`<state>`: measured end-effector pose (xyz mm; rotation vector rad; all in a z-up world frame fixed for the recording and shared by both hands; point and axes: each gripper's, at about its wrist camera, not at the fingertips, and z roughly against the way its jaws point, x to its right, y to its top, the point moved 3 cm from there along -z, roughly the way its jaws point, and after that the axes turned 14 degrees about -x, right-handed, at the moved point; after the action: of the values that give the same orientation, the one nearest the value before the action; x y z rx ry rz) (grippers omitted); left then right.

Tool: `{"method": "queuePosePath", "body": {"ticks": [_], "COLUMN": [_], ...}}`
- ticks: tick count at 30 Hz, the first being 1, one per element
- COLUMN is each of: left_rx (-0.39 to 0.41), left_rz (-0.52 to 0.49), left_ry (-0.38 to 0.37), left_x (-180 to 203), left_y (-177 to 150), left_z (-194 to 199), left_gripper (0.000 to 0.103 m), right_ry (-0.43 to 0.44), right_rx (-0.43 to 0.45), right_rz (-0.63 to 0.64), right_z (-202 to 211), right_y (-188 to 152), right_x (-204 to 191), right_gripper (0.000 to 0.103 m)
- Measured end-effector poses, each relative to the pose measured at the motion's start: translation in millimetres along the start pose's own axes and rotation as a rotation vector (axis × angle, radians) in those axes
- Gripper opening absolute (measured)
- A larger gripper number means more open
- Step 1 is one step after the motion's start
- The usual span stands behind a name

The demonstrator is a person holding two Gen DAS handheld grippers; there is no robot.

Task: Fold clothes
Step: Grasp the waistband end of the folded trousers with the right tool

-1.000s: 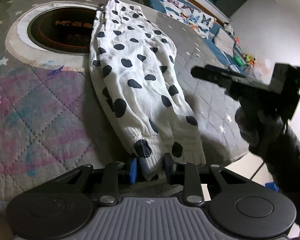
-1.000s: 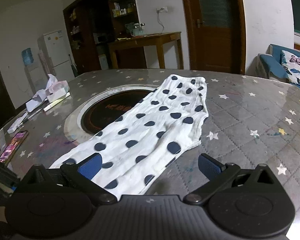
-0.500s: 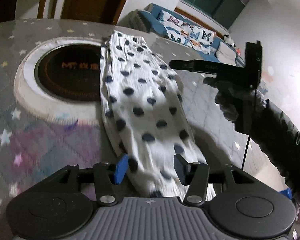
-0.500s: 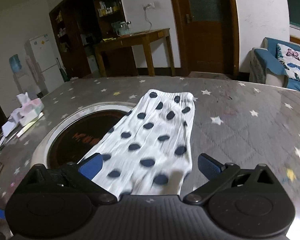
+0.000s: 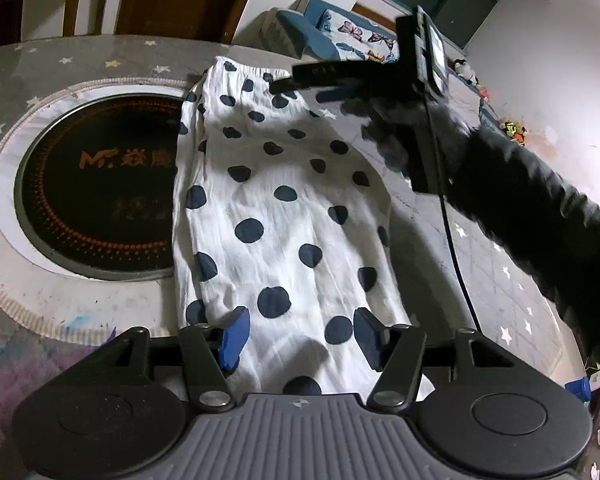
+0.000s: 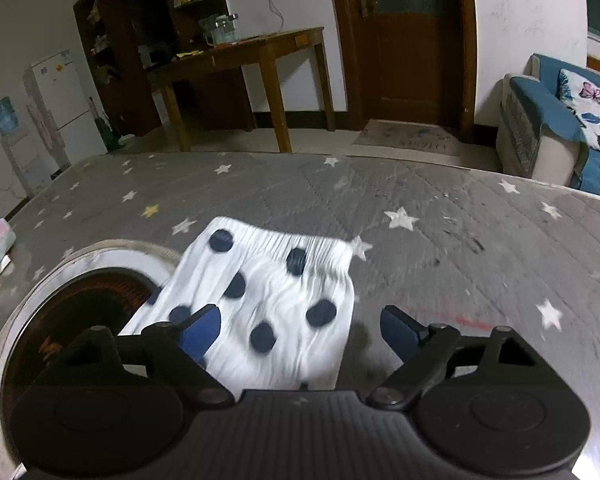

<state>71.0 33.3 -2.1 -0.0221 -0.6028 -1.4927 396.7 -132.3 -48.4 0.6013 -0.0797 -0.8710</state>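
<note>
Both grippers have moved since the earlier frames: the left gripper (image 5: 298, 338), which 1 second ago pinched the cuffed end of the spotted trousers (image 5: 276, 216), now hangs over that end with its jaws opening and its blue pads (image 5: 234, 338) off the cloth. The right gripper (image 6: 300, 330) has travelled from the middle of the garment to the elastic waistband (image 6: 280, 246) at the far end; its jaws are closing, with white cloth between them but not yet pressed.

The trousers lie lengthwise on the grey, star-printed table (image 6: 440, 208), one long edge overlapping the round black cooktop (image 5: 96, 188) set into it.

Judging from this, 3 things could go wrong. The right pads may close on only the top layer, so the fold would pull the layers apart. A grab taken short of the waistband would give a crooked fold. With the left end released, dragging the waistband could slide the whole garment across the smooth table.

The cuff end sits below the left gripper's body, out of sight. The right view is motion-blurred, so contact there cannot be judged. A dark sleeve (image 5: 540, 216) covers part of the table's right side.
</note>
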Motion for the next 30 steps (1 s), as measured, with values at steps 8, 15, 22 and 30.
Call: {"method": "queuePosePath", "body": {"ticks": [8,15,22,30], "left_rx": [-0.007,-0.004,0.0,0.014], "left_rz": [0.015,0.024,0.026,0.034], "left_ry": [-0.01,-0.019,-0.014,-0.005], "left_x": [-5,-6,-6,-8], "left_y": [2,3,4,5], "left_z": [-5,-7,-6,-1], "left_gripper": [0.063,0.067,0.068,0.069], "right_ry": [0.003,0.017,0.04,0.068], "right_rx": [0.008,0.011,0.017,0.039], "right_rz": [0.065,0.089,0.083,0.075], "right_z": [-30,-29,-26,-30], "right_y": [17,18,17,19], "right_x": [-4,-4,-1,3], "right_gripper": [0.076,0.03,0.019,0.044]}}
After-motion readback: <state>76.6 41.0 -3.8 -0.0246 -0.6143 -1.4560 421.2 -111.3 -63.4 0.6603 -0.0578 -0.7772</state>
